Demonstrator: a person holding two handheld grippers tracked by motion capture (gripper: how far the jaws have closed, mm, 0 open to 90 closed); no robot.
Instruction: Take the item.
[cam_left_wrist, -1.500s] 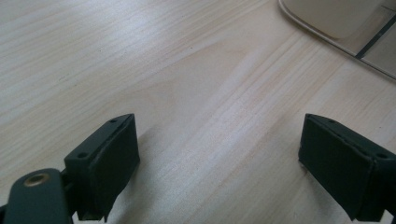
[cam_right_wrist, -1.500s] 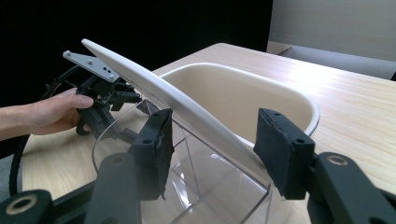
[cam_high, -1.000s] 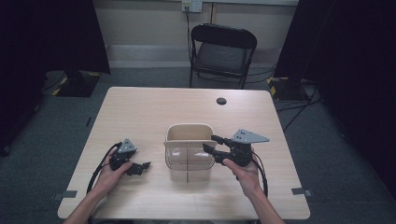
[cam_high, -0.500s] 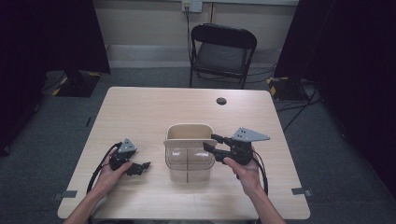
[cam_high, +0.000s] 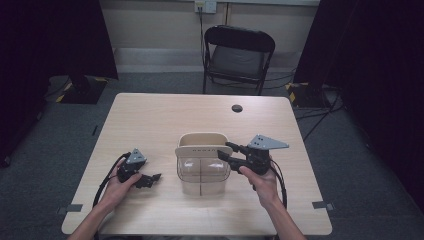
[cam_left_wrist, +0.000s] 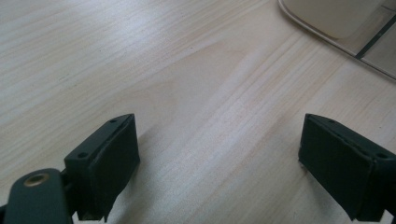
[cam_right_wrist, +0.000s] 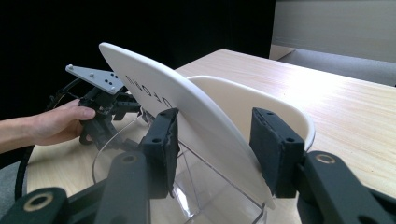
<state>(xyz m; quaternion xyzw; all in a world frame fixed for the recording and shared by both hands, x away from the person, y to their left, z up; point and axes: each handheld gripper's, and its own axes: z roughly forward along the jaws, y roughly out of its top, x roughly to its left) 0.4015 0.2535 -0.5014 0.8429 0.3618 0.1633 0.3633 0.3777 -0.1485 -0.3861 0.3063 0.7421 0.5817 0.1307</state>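
We see a clear divided bin (cam_high: 202, 170) with a tilted cream lid (cam_right_wrist: 187, 116); the right gripper's (cam_right_wrist: 212, 140) fingers straddle that lid, open; the left gripper's (cam_left_wrist: 219, 158) fingers gape empty beside the bin.

A light wooden table (cam_high: 165, 120) stands on grey carpet (cam_high: 60, 135). Behind it is a black folding chair (cam_high: 239, 57). The wall (cam_high: 160, 22) is pale, with dark curtains (cam_high: 55, 35) on both sides.
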